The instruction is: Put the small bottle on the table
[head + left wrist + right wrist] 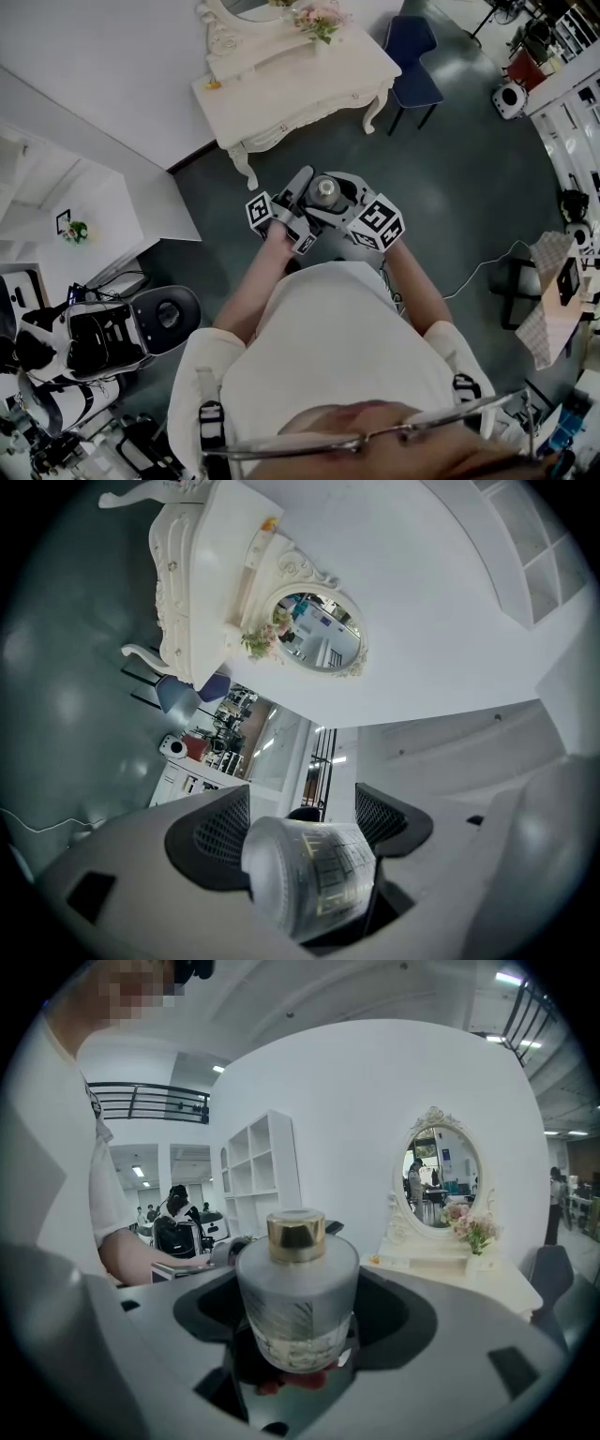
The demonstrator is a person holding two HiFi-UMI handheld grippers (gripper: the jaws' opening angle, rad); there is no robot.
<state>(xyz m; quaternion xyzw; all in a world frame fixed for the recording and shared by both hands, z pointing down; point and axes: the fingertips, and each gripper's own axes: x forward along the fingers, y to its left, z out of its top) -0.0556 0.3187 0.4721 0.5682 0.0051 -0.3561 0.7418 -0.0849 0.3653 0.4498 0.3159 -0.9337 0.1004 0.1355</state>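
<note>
Standing well apart from the white dressing table (281,94), the person in the head view carries the small bottle (323,190) in front of the body. The left gripper (302,192) and right gripper (349,195) meet on it from opposite sides, probably to steady it in carriage; the bare table top ahead is the likely destination. Both cubes bear black-and-white square markers, with no text. Left gripper view: jaws closed on the frosted body, the bottle lying crosswise to the camera, its pale printed label too fine to read. Right gripper view: jaws pressed against the same bottle's sides, gold cap (297,1234) uppermost, a faint feathery motif on the glass, no legible brand; oval mirror (441,1180) and flowers (472,1224) stand beyond.
</note>
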